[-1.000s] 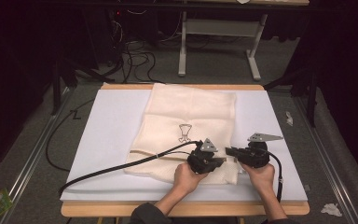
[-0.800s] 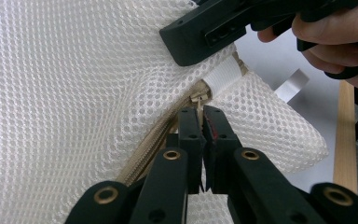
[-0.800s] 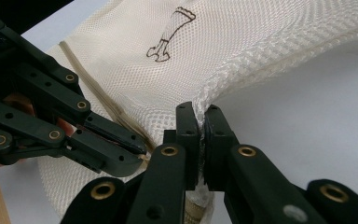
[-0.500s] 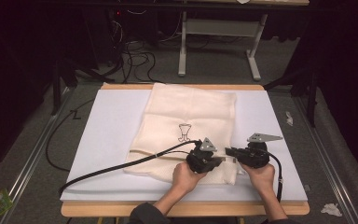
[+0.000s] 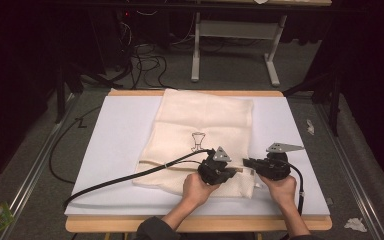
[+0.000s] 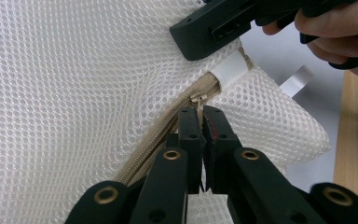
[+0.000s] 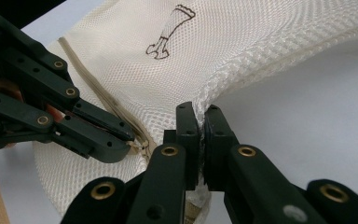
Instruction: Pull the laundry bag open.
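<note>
At lower centre of the high view, the cream mesh bag (image 5: 202, 135) lies flat on white board; left gripper (image 6: 201, 122) pinches its metal zipper pull (image 6: 198, 99), right gripper (image 7: 200, 122) clamps its ribbed edge.

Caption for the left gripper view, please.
Left gripper shut on the zipper pull of a cream mesh laundry bag.

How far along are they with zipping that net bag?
Done: both grips are set. The left gripper is shut on the small metal zipper pull; the right gripper pinches the cream mesh laundry bag at its edge. In hand: the pull sits at the beige zipper's end. Left: sliding it along.
</note>
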{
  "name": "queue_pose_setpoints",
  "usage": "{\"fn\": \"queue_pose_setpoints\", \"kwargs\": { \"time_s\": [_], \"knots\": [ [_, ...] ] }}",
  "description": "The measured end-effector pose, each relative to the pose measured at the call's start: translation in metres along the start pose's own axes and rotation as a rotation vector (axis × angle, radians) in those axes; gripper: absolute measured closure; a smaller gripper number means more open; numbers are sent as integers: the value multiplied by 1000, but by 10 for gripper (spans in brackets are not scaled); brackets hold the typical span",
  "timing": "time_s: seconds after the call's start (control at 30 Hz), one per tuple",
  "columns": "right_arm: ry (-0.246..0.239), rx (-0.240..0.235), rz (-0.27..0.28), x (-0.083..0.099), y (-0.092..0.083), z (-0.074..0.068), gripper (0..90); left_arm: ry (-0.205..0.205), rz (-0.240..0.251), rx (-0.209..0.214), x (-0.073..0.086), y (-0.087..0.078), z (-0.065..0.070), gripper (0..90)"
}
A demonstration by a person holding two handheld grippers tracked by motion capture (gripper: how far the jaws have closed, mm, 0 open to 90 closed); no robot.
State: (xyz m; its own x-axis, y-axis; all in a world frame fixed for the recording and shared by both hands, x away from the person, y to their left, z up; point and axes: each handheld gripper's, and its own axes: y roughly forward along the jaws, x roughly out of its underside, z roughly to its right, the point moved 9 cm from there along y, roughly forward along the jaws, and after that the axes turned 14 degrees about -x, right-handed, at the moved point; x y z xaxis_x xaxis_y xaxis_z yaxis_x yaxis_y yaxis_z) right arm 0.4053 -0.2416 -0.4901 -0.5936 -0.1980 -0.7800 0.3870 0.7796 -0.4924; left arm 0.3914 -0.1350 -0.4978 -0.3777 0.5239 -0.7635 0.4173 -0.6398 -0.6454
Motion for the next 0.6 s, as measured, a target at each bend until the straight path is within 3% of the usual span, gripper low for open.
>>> {"fn": "queue_pose_setpoints", "kwargs": {
  "time_s": [0.6],
  "knots": [
    [-3, 7, -9, 1, -1, 0, 883, -10, -6, -5, 4, -7, -8, 873]
  ]
}}
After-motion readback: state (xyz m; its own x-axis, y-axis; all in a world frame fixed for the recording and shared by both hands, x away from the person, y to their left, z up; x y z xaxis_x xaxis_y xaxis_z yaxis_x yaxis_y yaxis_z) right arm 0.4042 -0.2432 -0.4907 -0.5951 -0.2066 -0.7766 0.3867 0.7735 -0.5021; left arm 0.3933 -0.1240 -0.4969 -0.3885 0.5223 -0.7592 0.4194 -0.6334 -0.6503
